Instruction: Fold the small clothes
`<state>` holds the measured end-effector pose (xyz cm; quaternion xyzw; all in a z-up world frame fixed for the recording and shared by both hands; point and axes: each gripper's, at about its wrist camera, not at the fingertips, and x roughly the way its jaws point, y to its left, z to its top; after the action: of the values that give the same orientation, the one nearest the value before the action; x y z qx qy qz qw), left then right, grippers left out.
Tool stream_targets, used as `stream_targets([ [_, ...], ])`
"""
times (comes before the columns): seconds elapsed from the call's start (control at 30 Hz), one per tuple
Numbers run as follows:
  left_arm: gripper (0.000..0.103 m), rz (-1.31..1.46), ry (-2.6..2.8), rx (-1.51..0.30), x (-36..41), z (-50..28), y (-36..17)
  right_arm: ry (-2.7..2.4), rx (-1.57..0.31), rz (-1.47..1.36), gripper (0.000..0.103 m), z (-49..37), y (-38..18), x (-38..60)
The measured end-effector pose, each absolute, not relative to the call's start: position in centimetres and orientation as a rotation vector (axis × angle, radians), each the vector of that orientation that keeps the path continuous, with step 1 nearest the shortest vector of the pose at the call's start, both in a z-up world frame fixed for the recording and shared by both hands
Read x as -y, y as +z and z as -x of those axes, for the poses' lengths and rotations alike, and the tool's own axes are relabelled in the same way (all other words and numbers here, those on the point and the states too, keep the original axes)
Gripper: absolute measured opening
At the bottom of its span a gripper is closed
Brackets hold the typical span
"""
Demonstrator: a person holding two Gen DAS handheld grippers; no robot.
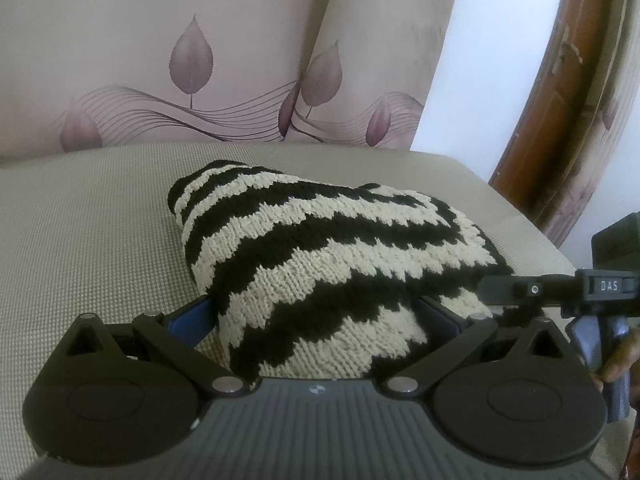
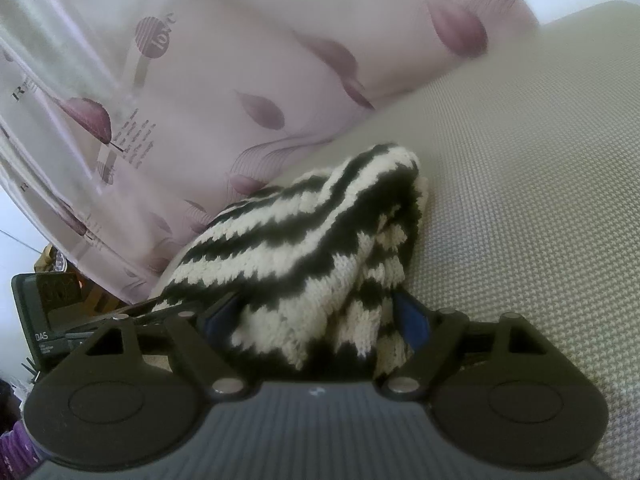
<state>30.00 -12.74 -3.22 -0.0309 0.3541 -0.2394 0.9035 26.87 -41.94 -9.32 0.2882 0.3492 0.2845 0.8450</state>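
While both tongs (image 1: 316, 316) (image 2: 316, 316) gape wide, striped knitwear (image 1: 320, 248) bunches between them.

Beige woven cushion surface (image 1: 88, 232) spread wide, fine checked weave, filling lower part of both views. Behind it hung pale pink curtain (image 1: 200, 60), printed with purple leaves, thin wavy lines and small dark lettering; folds showed near middle. White wall (image 1: 492, 60) stood right of curtain. Curved brown wooden frame (image 1: 548, 120), scuffed paint, ran down far right edge. In right wrist view, dim clutter (image 2: 60, 268) sat low left, too dark to identify.
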Motion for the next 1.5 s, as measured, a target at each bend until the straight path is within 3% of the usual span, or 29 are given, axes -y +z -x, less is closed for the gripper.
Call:
stream_targets([
  [1.5,0.103,0.188,-0.544,-0.798,12.2,-31.6,-5.3,0.594,-0.730,-0.598,0.082,-26.5,-9.2,41.5],
])
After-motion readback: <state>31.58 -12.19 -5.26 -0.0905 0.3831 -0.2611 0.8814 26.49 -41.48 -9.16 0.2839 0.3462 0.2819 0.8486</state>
